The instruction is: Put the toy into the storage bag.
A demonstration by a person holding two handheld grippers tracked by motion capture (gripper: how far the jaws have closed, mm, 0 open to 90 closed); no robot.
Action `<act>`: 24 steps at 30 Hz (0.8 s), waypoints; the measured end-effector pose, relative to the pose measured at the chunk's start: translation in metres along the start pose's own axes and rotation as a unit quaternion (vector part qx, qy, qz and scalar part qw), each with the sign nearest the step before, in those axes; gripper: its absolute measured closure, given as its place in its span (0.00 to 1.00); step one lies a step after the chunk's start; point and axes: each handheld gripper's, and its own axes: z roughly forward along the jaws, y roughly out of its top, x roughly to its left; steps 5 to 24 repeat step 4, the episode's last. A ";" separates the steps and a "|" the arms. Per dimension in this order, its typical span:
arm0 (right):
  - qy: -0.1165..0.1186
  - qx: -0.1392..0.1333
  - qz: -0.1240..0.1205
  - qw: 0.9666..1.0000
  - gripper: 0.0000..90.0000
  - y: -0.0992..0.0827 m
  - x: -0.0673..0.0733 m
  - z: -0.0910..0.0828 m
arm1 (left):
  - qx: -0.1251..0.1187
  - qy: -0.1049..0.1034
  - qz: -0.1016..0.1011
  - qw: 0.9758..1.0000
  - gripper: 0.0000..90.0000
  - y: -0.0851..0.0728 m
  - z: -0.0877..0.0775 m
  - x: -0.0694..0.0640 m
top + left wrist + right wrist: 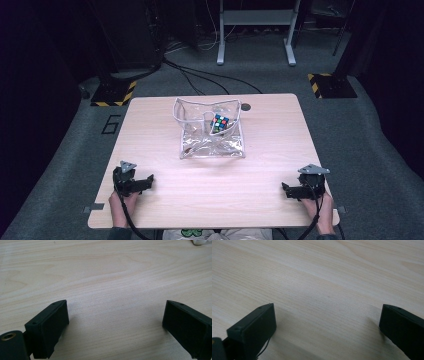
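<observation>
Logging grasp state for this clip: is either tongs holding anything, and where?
Nothing is held. Left tongs and right tongs stand open over bare table.

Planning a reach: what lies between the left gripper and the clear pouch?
In the high view, bare wooden table separates the left gripper from the clear pouch holding the puzzle cube.

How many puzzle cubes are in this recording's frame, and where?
1. A multicoloured puzzle cube sits inside the clear plastic bag at the far middle of the table. The bag's creased, shiny folds could hide another small item, though none is apparent.
</observation>
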 end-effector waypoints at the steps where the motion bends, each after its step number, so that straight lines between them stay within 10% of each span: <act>1: 0.000 -0.001 -0.003 1.000 0.01 -0.001 -0.001 0.000 | 0.000 0.000 0.000 1.000 0.07 0.000 0.000 0.000; 24: 0.005 0.000 -0.007 1.000 0.01 -0.002 -0.002 -0.001 | 0.000 0.000 0.000 1.000 0.07 0.000 0.000 0.000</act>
